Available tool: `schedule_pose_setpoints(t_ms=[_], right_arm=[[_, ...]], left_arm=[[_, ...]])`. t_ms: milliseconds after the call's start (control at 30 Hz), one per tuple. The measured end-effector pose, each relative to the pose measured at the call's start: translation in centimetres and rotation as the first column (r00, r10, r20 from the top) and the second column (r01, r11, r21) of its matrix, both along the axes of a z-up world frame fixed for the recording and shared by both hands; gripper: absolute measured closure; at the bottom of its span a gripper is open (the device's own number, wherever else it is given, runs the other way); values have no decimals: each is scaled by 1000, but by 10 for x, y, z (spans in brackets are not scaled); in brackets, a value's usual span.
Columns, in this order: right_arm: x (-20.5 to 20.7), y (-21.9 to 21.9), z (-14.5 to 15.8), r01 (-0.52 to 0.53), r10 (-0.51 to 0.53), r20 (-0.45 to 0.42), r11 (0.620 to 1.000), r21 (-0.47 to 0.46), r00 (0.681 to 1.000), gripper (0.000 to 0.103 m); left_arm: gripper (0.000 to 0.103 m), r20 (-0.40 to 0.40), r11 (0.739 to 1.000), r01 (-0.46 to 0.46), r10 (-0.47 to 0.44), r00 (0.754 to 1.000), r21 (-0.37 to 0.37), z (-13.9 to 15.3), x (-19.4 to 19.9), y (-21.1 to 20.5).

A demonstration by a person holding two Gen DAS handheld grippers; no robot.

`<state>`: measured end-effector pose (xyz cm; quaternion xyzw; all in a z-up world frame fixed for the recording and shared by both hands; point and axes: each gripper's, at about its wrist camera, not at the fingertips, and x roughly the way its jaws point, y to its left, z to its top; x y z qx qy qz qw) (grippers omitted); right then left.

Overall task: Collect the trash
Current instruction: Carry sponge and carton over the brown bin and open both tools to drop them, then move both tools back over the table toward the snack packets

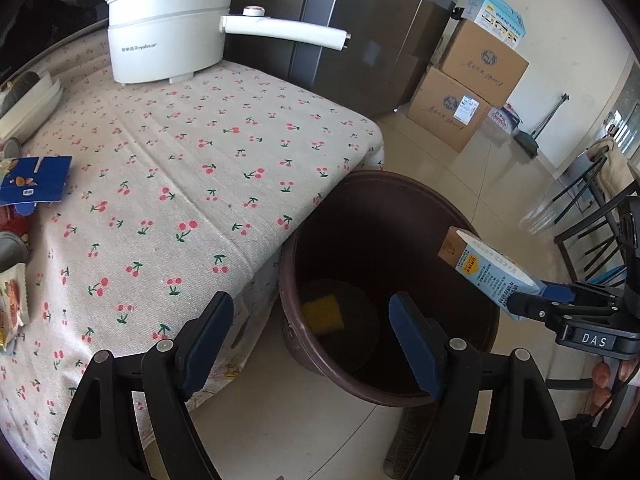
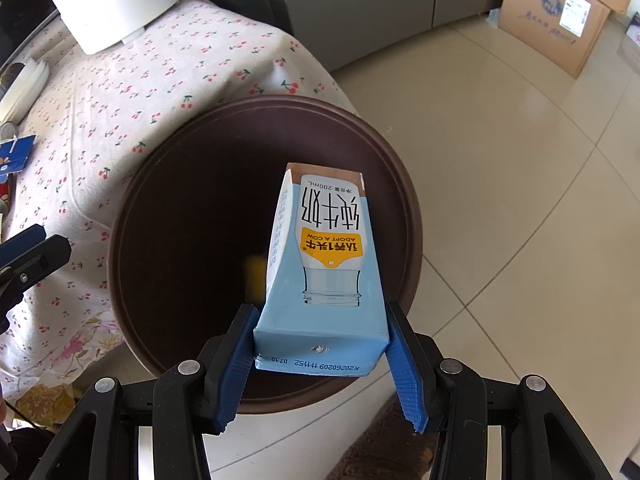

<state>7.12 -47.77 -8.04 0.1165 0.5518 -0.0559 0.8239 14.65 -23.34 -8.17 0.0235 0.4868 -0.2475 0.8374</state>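
Observation:
My right gripper [image 2: 320, 316] is shut on a light blue milk carton [image 2: 324, 264] and holds it above the dark brown trash bin [image 2: 136, 208], which stands on the floor against the table's corner. From the left wrist view the carton [image 1: 492, 276] hangs over the bin's right rim [image 1: 472, 224], held by the right gripper [image 1: 532, 300]. A yellow sponge [image 1: 323, 314] lies on the bin's bottom. My left gripper [image 1: 312, 320] is open and empty, low over the table edge and the bin.
A table with a cherry-print cloth [image 1: 180, 168] carries a white electric pot [image 1: 172, 36], a blue flattened carton [image 1: 34, 180] and snack wrappers [image 1: 12, 304] at its left edge. Cardboard boxes [image 1: 468, 88] and a grey fridge [image 1: 372, 28] stand behind. Black chair [image 1: 592, 216] at right.

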Motion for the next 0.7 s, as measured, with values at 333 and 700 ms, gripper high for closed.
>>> schedule_pose_setpoints(t_ms=[333,700], right_arm=[[8,10,7,16,-16,15,1000,10,1000,19],[37,58,16,-69,69,7,997,-42,998,16]], left_arm=[[13,50,993,-93,90,995,79,5,5,28],[10,98,957,-242,229,969,157,28,6,109]])
